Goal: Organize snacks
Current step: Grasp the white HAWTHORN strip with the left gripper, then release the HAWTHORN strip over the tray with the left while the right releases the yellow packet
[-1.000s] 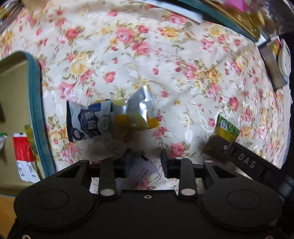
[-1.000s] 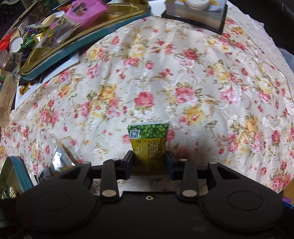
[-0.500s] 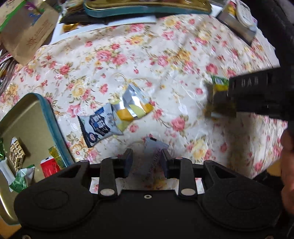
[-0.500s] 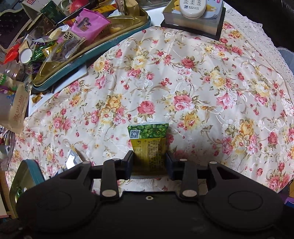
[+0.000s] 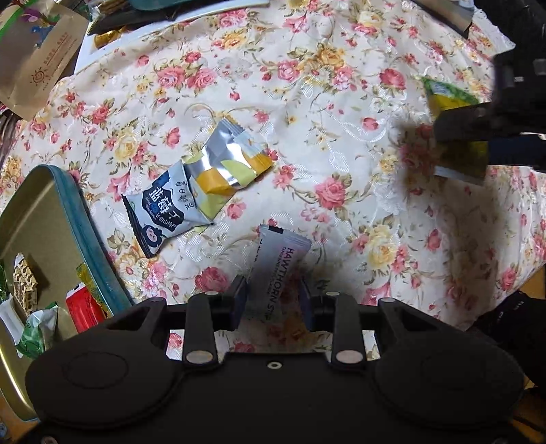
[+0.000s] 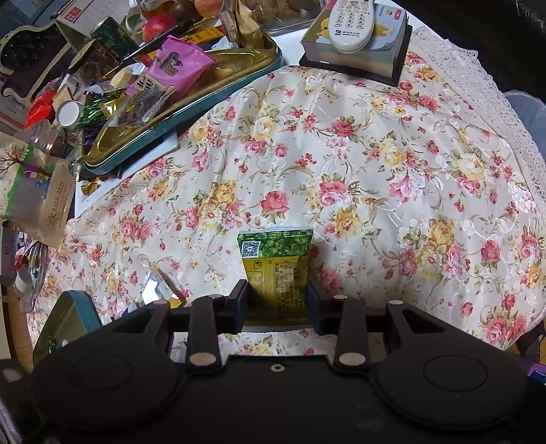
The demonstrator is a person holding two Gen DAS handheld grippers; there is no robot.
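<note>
In left view alone, hawthorn stick [image 5: 281, 269]

On your table lies a floral tablecloth [image 6: 341, 143] with a lace edge [image 6: 477, 78], roses in pink and yellow. At the far side you have a white remote control [image 6: 353, 24] resting on a stack of cards or a small book [image 6: 382, 51], which sits on a dark base. To the far left note a desk calendar [image 6: 82, 13], a red apple [image 6: 157, 25], a clear jar [image 6: 44, 136] with its white lid [image 6: 70, 112] apart, and a brown paper bag [image 6: 51, 205]. A white sheet [image 5: 112, 41] lies under the clutter.
</note>
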